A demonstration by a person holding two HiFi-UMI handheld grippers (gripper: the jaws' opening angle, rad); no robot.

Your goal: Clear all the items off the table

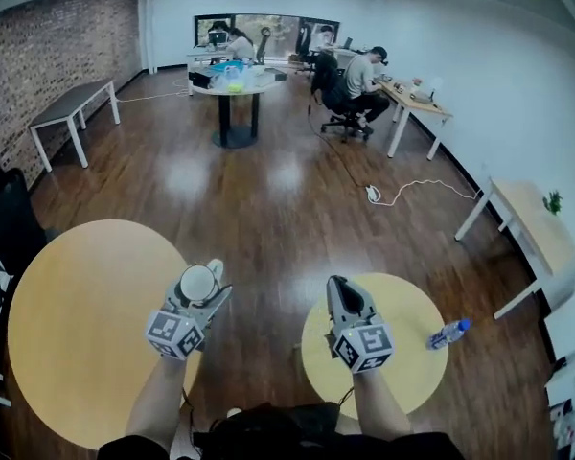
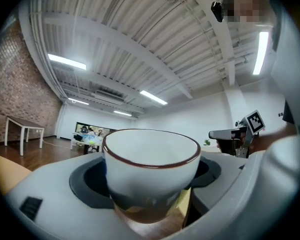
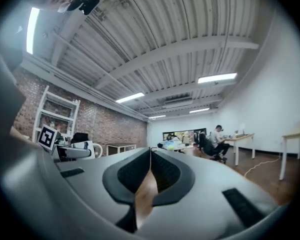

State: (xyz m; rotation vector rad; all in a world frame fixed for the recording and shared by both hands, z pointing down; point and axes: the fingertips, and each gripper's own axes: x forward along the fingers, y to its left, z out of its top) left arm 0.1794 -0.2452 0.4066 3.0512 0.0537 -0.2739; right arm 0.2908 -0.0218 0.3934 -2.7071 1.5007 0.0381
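Open wooden floor (image 1: 278, 195) stretches far beyond two round yellow benches (image 1: 77, 324); left tool (image 1: 203, 286) grasps a white brown-rimmed ceramic cup (image 2: 150, 159), right tool (image 3: 150, 166) clenched empty.

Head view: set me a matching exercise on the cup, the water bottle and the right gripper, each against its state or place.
1. cup
2. water bottle
3. right gripper

A. jaws shut, nothing between them
B. clamped in the left gripper
C. lying at the right edge of the small round table

Pairs: 1-B, 2-C, 3-A
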